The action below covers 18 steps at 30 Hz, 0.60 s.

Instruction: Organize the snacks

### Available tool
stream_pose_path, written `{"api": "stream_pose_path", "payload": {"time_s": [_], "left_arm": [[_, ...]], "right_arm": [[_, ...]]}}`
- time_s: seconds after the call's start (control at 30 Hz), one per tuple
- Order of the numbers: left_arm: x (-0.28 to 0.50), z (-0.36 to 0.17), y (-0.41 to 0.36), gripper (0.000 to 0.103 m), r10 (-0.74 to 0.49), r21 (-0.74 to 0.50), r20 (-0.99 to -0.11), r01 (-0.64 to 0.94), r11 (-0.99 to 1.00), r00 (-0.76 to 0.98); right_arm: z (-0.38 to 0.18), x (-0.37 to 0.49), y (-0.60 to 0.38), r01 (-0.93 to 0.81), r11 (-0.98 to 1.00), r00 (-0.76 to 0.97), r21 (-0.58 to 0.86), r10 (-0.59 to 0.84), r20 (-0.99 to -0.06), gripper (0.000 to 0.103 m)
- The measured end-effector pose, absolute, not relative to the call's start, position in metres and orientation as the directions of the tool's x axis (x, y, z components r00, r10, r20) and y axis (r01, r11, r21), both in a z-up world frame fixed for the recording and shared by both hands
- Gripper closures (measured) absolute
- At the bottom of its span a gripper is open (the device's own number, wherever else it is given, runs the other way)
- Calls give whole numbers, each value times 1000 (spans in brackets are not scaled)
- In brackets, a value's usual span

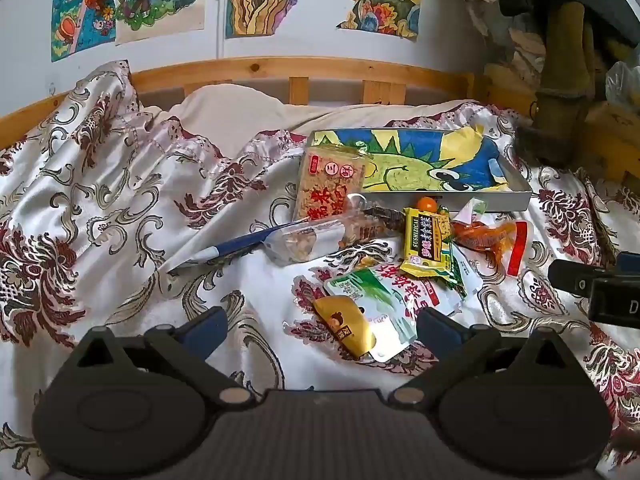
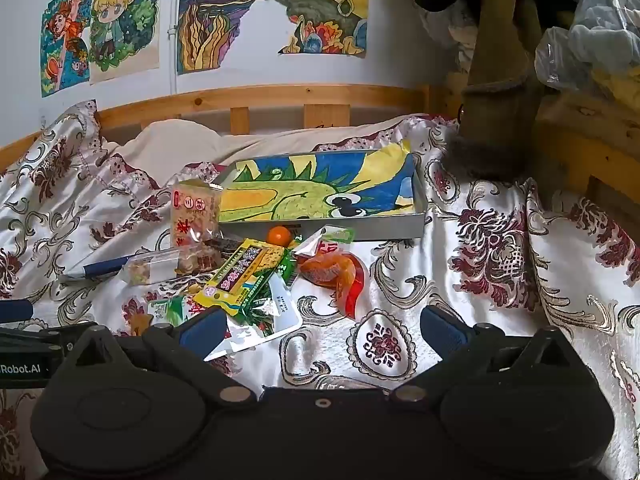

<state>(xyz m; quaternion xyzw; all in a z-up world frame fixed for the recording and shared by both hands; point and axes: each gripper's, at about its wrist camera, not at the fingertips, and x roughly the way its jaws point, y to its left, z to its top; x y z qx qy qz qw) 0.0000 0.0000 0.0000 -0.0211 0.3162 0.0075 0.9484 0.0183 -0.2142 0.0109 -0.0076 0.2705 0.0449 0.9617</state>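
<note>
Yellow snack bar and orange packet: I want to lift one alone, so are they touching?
Apart. The right wrist view shows bedspread between the yellow snack bar and the orange packet.

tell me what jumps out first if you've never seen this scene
A heap of bright snack packets lies on the patterned satin bedspread, just in front of a shallow box lined with a colourful cartoon drawing. Children's drawings cover the wall above the wooden bed rail. Both grippers hang open and empty.

One tray (image 1: 496,199) — one small orange ball (image 1: 425,203).
</note>
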Motion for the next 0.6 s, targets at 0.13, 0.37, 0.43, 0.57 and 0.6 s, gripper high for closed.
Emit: {"api": "stream_pose_path", "payload": {"time_s": [0.13, 0.37, 0.43, 0.57, 0.6], "left_arm": [[0, 0, 0, 1, 3, -33, -600, -28, 999, 800], [0, -3, -1, 1, 5, -34, -605, -32, 999, 796], [0, -3, -1, 0, 4, -34, -606, -32, 999, 796], [0, -3, -1, 0, 3, -35, -607, -30, 999, 795], [0, -3, -1, 1, 3, -35, -607, -30, 999, 795]], "right_arm": [[11, 19, -215, -90, 996, 847, 8, 81, -525, 1], [10, 20, -215, -89, 996, 844, 12, 82, -529, 1], [10, 19, -214, -89, 996, 845, 12, 82, -529, 1], [10, 19, -215, -89, 996, 844, 14, 83, -530, 1], [10, 19, -214, -89, 996, 844, 14, 83, -530, 1]]}}
